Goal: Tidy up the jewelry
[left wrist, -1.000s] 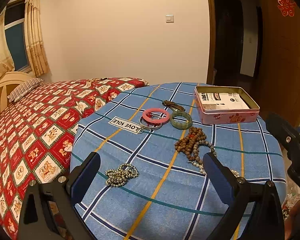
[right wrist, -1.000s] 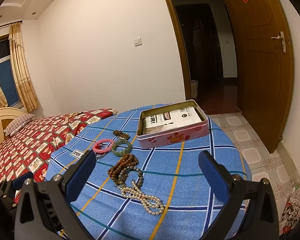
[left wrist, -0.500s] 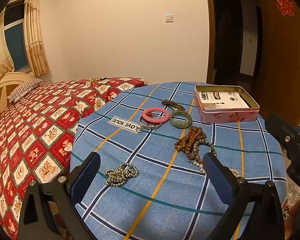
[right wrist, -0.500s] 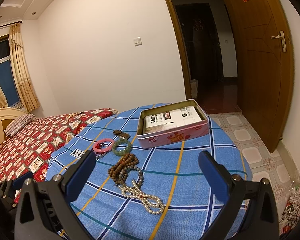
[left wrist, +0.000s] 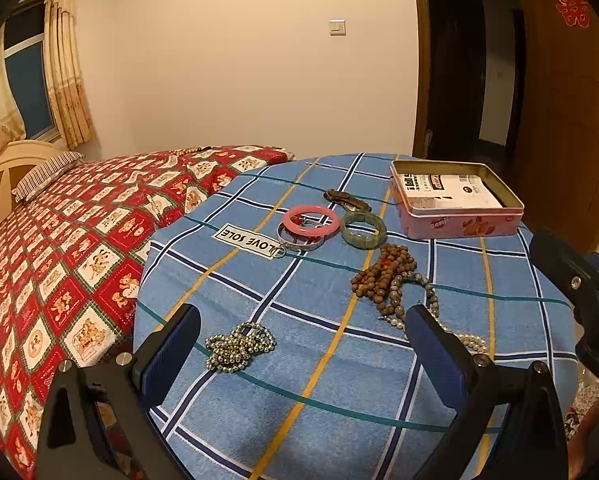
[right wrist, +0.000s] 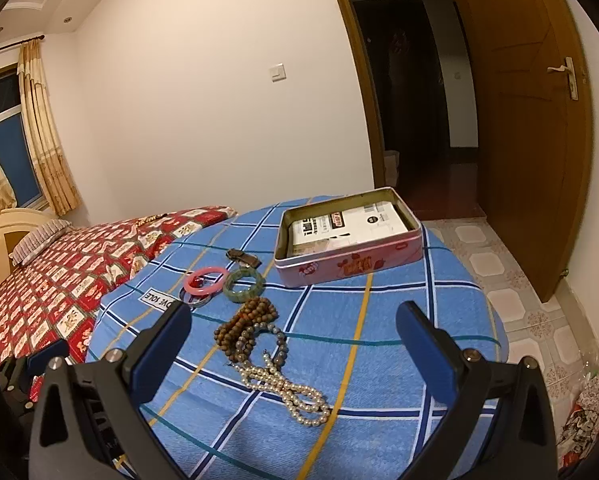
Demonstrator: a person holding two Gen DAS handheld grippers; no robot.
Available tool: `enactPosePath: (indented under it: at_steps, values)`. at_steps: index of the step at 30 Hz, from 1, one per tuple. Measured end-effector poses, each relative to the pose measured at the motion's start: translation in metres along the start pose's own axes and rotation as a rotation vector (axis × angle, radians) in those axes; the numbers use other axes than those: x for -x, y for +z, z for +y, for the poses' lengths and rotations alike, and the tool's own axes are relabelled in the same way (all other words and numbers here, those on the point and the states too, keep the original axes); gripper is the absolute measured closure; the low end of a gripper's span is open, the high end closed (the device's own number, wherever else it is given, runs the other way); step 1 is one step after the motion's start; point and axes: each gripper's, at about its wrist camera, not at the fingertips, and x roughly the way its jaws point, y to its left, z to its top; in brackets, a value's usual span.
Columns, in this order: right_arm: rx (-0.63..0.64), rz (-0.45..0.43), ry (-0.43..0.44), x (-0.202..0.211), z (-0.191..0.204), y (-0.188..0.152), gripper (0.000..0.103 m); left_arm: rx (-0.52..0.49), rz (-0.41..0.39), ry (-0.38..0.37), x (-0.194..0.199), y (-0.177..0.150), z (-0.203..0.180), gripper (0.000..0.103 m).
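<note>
Both grippers — left gripper (left wrist: 303,332), right gripper (right wrist: 293,332) — hover with jaws wide above the bench (right wrist: 399,320), holding nothing — pearl necklace (right wrist: 287,390) below.

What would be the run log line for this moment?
left tool: open, empty | right tool: open, empty | jewelry: all on table | tin: open

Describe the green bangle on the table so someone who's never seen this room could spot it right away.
Start at the pink tin on the blue checked tablecloth. Just beside its near corner lies the green bangle, flat on the cloth. It is a thick, mottled green ring, next to the pink bangle and above the brown wooden beads.
</note>
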Motion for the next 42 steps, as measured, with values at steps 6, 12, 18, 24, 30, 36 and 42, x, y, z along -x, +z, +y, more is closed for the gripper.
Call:
enactPosePath:
  at_steps: [6,12,18,24,30,36,42]
  values:
    - [0.029,0.026,0.016,-0.012,-0.002,0.0,0.0,-0.016,0.024,0.015,-0.015,-0.003,0.002,0.001]
    - [0.111,0.108,0.037,-0.035,-0.013,-0.005,0.0,-0.02,0.073,-0.023,-0.037,-0.011,0.035,0.001]
    - [0.244,0.3,0.154,-0.063,-0.025,-0.025,0.014,0.094,0.19,-0.114,-0.061,-0.042,0.104,0.001]
    - [0.493,0.385,0.206,-0.087,0.019,-0.052,0.023,0.072,0.208,-0.111,-0.073,-0.034,0.102,0.001]
    - [0.532,0.474,0.202,-0.11,0.03,-0.06,0.026,-0.044,0.212,-0.07,-0.093,-0.023,0.079,0.001]
    - [0.514,0.495,0.227,-0.113,0.025,-0.054,0.082,-0.078,0.233,-0.114,-0.104,-0.029,0.073,0.046]
    - [0.415,0.537,0.262,-0.113,0.01,-0.045,0.092,0.014,0.205,-0.242,-0.101,-0.031,0.096,0.081]
